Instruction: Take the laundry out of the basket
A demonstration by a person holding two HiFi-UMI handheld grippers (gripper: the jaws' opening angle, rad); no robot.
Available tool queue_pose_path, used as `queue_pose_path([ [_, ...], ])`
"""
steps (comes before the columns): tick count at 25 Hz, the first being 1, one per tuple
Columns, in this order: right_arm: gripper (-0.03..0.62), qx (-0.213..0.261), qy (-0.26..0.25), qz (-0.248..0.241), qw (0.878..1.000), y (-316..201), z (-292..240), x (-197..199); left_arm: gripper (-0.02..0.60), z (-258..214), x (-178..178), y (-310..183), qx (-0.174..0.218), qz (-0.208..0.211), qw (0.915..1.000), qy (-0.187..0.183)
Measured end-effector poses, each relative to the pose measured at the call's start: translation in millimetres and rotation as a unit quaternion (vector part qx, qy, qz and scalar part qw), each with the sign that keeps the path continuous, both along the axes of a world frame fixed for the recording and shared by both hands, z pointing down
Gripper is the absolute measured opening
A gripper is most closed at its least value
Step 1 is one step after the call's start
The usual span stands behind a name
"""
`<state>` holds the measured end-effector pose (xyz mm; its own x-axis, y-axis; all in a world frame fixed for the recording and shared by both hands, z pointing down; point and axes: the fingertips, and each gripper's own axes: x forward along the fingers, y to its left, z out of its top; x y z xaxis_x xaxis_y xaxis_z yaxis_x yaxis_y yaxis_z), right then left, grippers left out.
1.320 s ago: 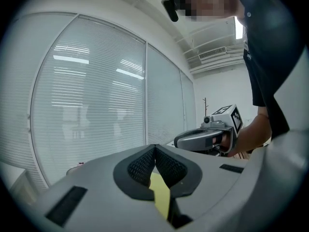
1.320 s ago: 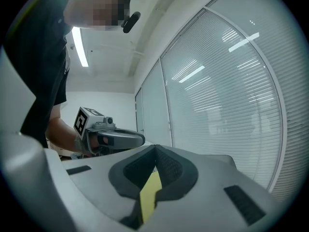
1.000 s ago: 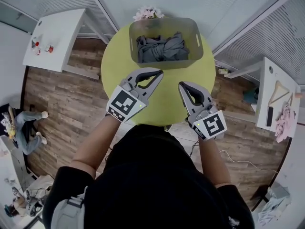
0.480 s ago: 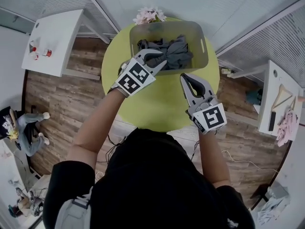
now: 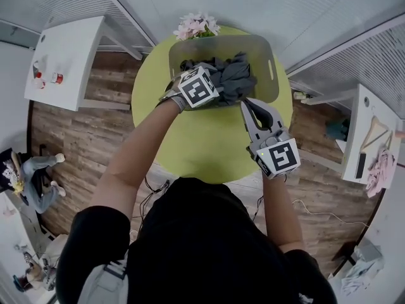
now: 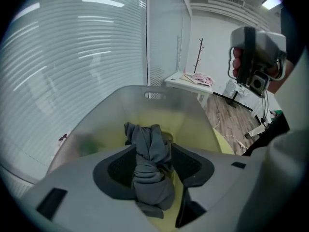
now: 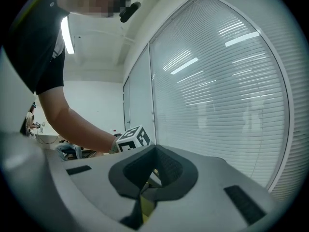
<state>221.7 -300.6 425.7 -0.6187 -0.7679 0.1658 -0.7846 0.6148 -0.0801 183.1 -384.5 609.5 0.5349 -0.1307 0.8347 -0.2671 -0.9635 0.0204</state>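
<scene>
A grey plastic basket (image 5: 271, 68) stands at the far side of the round yellow-green table (image 5: 202, 144). Crumpled grey laundry (image 5: 235, 76) lies inside it. My left gripper (image 5: 212, 76) reaches down into the basket from its near left rim, its marker cube facing up. Its jaws are opening. In the left gripper view (image 6: 152, 148) a bunched fold of the grey laundry (image 6: 150, 173) lies in the gap between the two pads, inside the basket's wall (image 6: 125, 100). My right gripper (image 5: 249, 104) hangs shut and empty over the table, just in front of the basket (image 7: 154, 149).
Pink flowers (image 5: 196, 25) stand behind the basket at the table's far edge. A white side table (image 5: 69, 49) is at the left. Another white table (image 5: 373, 138), with a hanger and pink cloth, is at the right. Wooden floor surrounds the round table.
My left gripper has moved forward from the middle of the table into the basket, and its jaws have parted around the grey laundry. The right gripper has barely moved.
</scene>
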Motion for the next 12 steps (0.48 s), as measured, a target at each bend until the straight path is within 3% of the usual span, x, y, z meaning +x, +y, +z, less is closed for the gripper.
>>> queue_pose_path([
  [4,0.023,-0.01,0.001,0.01,1.0,-6,8,5,0.255,40,3,-9,-0.036,0.011,0.9986,-0.038],
  [12,0.023,-0.033,0.001,0.026,0.999,-19,27,15,0.332,106,6,-16,-0.068,0.056,0.9914,-0.097],
])
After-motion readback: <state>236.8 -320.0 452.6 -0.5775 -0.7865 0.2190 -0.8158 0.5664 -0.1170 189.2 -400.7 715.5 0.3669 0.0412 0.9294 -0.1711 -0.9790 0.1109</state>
